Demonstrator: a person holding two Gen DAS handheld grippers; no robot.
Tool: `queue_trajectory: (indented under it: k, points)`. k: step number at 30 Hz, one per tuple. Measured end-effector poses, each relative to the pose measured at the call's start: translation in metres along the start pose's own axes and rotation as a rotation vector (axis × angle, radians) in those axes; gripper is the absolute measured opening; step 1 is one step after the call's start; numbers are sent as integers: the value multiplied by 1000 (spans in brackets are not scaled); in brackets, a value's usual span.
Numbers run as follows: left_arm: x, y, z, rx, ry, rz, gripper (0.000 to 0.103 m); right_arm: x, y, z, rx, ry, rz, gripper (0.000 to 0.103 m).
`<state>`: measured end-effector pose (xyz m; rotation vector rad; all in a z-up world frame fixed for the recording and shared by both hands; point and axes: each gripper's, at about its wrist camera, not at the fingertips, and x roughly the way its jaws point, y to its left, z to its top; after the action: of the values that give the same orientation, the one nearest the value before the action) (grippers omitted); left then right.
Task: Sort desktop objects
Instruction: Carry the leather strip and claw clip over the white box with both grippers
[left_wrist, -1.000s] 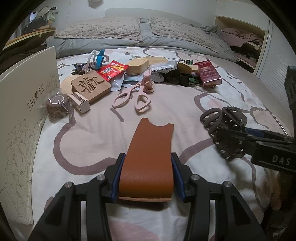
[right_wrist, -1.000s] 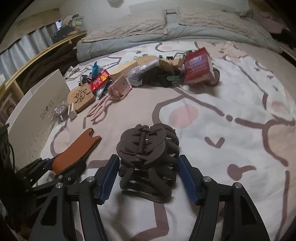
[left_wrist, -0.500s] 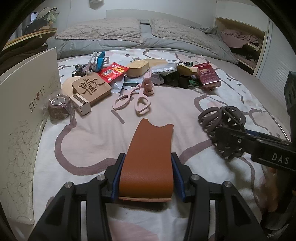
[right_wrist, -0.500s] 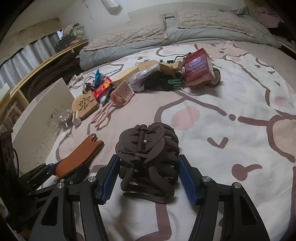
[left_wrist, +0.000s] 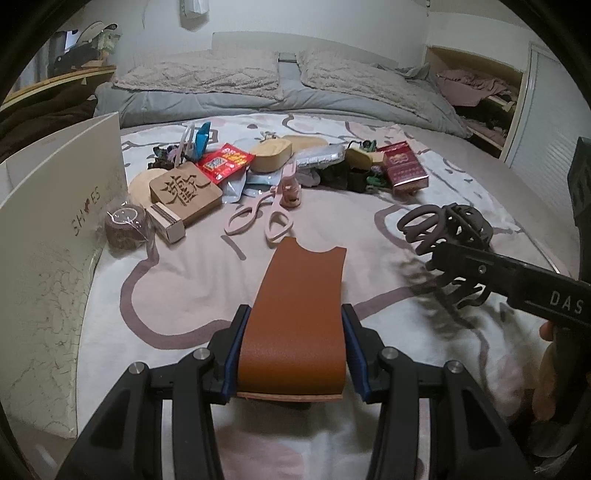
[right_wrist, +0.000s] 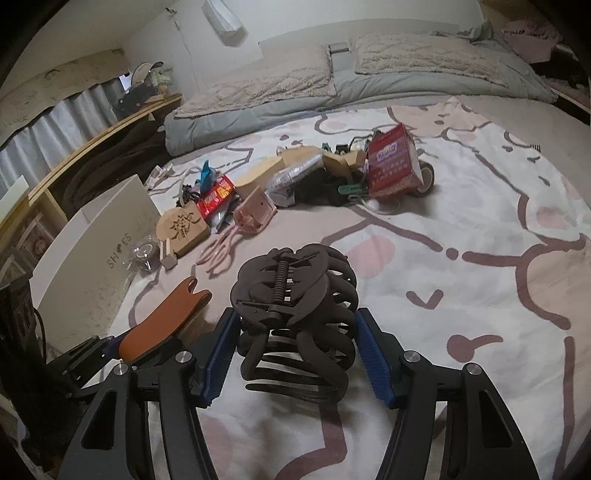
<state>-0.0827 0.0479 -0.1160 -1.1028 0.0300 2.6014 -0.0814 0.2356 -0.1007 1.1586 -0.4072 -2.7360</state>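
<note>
Across the whole scene spreads a bed (left_wrist: 207, 266) covered with a white sheet printed in pink and mauve shapes, with grey quilting and pillows (left_wrist: 199, 75) at its far end. Along the left edge of the bed stands a large white shoe box (left_wrist: 48, 229) with "SHOES" printed on its side. Far of centre lies a heap of small objects: a red carton (left_wrist: 404, 168) at the right, a wooden plaque (left_wrist: 186, 192) carved with a character at the left, a red snack packet (left_wrist: 225, 162) just behind it, a pale wooden case (left_wrist: 271, 155), a silver foil pack (left_wrist: 319, 158), pink scissors (left_wrist: 258, 218) with their handles toward the near side, a small white matchbox-like carton (left_wrist: 166, 221) and a wrapped brown roll (left_wrist: 122, 227) touching the shoe box. Near the camera, the left tool (left_wrist: 293, 354) is clamped on a brown leather sleeve (left_wrist: 299, 306), its blue pads pressed against the sleeve's long sides at the near end, while the notched far end points toward the scissors. To the right, the right tool (right_wrist: 295, 354) holds a large dark brown claw hair clip (right_wrist: 295, 306) between its blue pads at a middling width, the clip's spring hinge facing up and its curved teeth pointing down toward the sheet; whether the clip touches the sheet cannot be told. A hand (left_wrist: 546, 373) shows at the right edge behind that tool.
</note>
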Motion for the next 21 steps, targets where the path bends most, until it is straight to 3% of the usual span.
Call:
queue_trajectory:
  k: [21]
  points:
    - [-81,16,27,2,-193,52,47,-62,43,26,-77,-164,47,64]
